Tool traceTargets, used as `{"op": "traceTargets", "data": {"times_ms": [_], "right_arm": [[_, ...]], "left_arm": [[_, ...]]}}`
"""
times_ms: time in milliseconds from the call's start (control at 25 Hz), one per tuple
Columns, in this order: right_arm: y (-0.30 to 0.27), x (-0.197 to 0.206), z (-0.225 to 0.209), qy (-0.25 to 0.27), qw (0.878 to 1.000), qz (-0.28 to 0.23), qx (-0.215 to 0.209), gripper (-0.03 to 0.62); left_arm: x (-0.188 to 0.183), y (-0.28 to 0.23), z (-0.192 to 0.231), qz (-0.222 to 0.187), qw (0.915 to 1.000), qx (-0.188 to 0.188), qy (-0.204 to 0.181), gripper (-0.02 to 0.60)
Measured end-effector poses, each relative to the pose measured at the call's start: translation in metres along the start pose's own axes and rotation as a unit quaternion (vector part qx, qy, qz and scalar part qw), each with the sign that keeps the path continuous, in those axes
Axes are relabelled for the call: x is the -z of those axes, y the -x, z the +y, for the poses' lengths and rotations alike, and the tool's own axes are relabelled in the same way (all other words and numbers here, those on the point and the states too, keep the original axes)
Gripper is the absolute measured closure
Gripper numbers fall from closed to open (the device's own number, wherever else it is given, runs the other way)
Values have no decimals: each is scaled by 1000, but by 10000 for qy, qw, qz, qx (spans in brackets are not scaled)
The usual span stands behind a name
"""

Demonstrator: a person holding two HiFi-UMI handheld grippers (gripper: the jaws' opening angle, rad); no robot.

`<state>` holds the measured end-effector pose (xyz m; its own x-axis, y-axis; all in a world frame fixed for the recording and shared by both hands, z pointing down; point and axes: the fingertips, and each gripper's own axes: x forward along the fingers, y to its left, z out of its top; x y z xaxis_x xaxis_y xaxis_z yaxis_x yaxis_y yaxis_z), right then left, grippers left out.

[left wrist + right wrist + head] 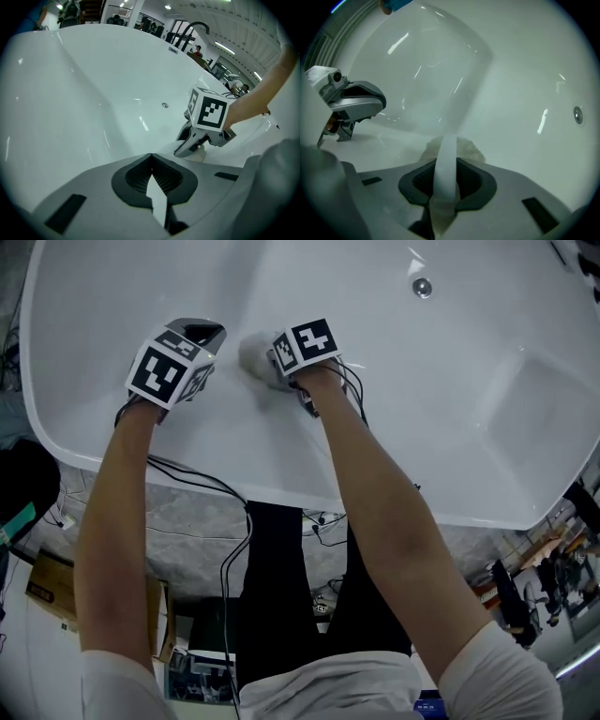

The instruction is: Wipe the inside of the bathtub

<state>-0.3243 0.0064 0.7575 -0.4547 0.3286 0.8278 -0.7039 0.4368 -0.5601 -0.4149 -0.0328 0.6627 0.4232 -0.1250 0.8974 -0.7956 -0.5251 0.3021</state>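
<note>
Wiping step in hand, by the look of it. The large white glossy bathtub (394, 399) fills the far half of the head view, its small round metal drain (423, 287) far right. The right gripper (272, 360) is clamped on a crumpled white cloth (253, 352); in the right gripper view a strip of it runs between the jaws and the wad bulges past the tips, pressed to the tub's inner surface left of centre. The left gripper (204, 334) sits just left of the cloth, near the wall; its jaws meet at the tips, and nothing shows between them. Both bare forearms reach forward over the near rim, roughly parallel, marker cubes up, cables trailing down. Next move likely calls for dragging the cloth across the floor toward the drain with steady downward pressure, the grip firm so the cloth doesn't slip.
</note>
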Motion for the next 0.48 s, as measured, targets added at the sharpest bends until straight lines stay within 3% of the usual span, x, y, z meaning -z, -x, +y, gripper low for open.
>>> {"op": "traceTargets", "data": {"times_ms": [480], "right_arm": [[-29, -39, 50, 227, 9997, -37, -97, 499]], "left_arm": [[12, 35, 54, -305, 9978, -326, 490, 571]]}}
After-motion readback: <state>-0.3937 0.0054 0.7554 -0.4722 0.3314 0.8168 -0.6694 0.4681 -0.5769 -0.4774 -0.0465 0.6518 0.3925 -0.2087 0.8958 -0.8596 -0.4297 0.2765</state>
